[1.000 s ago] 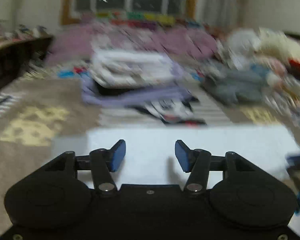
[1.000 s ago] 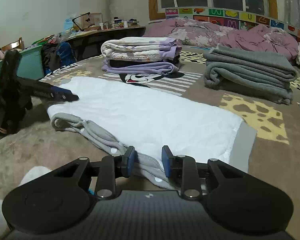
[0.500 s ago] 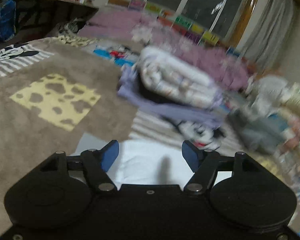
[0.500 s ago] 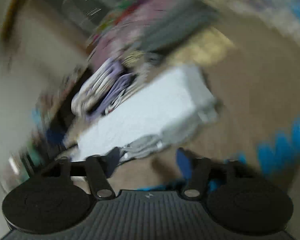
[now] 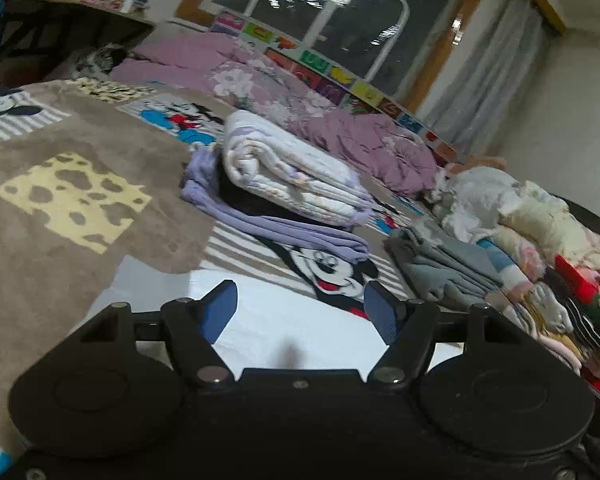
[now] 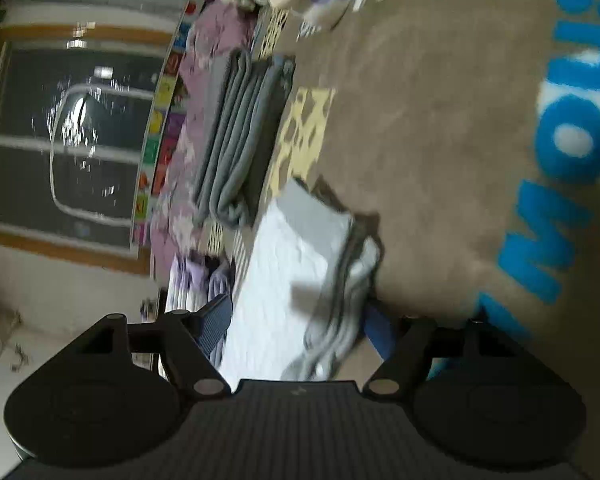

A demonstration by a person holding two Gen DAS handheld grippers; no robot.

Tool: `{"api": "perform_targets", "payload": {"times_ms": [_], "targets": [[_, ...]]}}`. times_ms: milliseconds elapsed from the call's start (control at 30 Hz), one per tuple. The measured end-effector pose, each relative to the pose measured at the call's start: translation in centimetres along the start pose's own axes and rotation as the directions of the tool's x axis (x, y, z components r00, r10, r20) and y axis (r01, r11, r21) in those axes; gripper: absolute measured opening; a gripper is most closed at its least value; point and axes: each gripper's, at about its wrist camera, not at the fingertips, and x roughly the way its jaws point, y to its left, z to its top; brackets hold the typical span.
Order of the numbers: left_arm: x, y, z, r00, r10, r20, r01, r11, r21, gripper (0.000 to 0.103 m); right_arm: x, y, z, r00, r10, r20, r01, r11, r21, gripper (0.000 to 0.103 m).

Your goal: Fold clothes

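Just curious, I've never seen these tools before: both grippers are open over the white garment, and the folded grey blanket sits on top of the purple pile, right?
Not quite. The grey blanket lies on the rug by itself, apart from the purple pile, as the left wrist view shows. The left gripper and right gripper are indeed open over the white garment.

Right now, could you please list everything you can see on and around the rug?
white garment: one, white with grey trim, flat on the rug, nearest the claws
folded stack: one, white and lilac, beyond the garment
grey blanket: one, folded, next to the stack
loose pile: one, mixed colours, far right
quilt: one, mauve, under the window
rug: one, brown, cartoon print
left claw: open, empty
right claw: open, astride the garment's grey edge
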Motion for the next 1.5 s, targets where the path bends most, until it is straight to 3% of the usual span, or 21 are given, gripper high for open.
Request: {"api": "perform_targets", "payload": {"times_ms": [167,233,300,433,600,667,800,900,1067,1167,1233,1367,1500], "targets": [[0.4,-0.3,-0.9,0.999,-0.005,-0.034,0.006,0.999,0.043,0.069,1.4,-0.1,-0.7,0.995,-0.024,0.094,0.027,0.999,-0.037,0.056],[0.8,-0.3,-1.4,0.998,-0.006,-0.064,0.009,0.999,0.048,0.07,2.0,-0.2,-0.8,0.994,-0.035,0.103,0.041,0.997,-0.062,0.031],[1.0,-0.9,-1.9,0.995,-0.024,-0.101,0.032,0.997,0.073,0.069,2.5,-0.3,-0.9,0.994,-0.047,0.1,0.056,0.995,-0.088,0.019],[0.9,-3.5,-2.8,0.983,-0.113,-0.141,0.134,0.98,0.147,0.069,1.0,-0.7,0.0,0.995,-0.001,0.101,0.007,0.998,-0.055,0.017],[1.5,-8.1,-5.8,0.974,-0.111,-0.199,0.173,0.929,0.328,0.069,-2.5,-0.9,1.7,0.986,0.066,0.154,-0.062,0.998,-0.034,0.017],[2.0,-9.2,-7.0,0.973,-0.064,-0.224,0.15,0.907,0.392,0.069,-3.8,-1.0,2.8,0.981,0.074,0.178,-0.066,0.996,-0.053,0.017],[2.8,-9.6,-7.9,0.97,-0.037,-0.239,0.136,0.901,0.412,0.069,-5.7,-1.2,5.4,0.972,0.052,0.23,-0.031,0.995,-0.097,0.017],[2.5,-9.1,-6.9,0.978,-0.059,-0.198,0.128,0.925,0.357,0.069,-5.9,0.0,6.0,0.974,0.074,0.215,-0.033,0.982,-0.187,0.017],[3.6,-8.0,-6.3,0.97,-0.065,-0.233,0.129,0.953,0.273,0.069,-5.5,5.5,4.5,0.969,0.176,0.176,-0.087,0.902,-0.424,0.017],[2.4,-6.6,-4.9,0.97,-0.179,-0.166,0.204,0.969,0.142,0.069,-4.0,9.6,3.1,0.97,0.214,0.116,-0.112,0.818,-0.564,0.017],[1.9,-5.5,-4.2,0.967,-0.217,-0.131,0.226,0.972,0.059,0.069,-2.9,11.8,1.6,0.972,0.224,0.073,-0.126,0.756,-0.642,0.017],[1.2,-3.1,-2.8,0.961,-0.27,-0.067,0.263,0.96,-0.097,0.069,-0.7,15.3,-1.9,0.973,0.231,-0.01,-0.162,0.647,-0.745,0.017],[0.0,-0.5,-2.0,0.951,-0.308,-0.006,0.298,0.925,-0.235,0.069,1.4,17.7,-6.0,0.975,0.21,-0.076,-0.182,0.547,-0.817,0.017]]}}
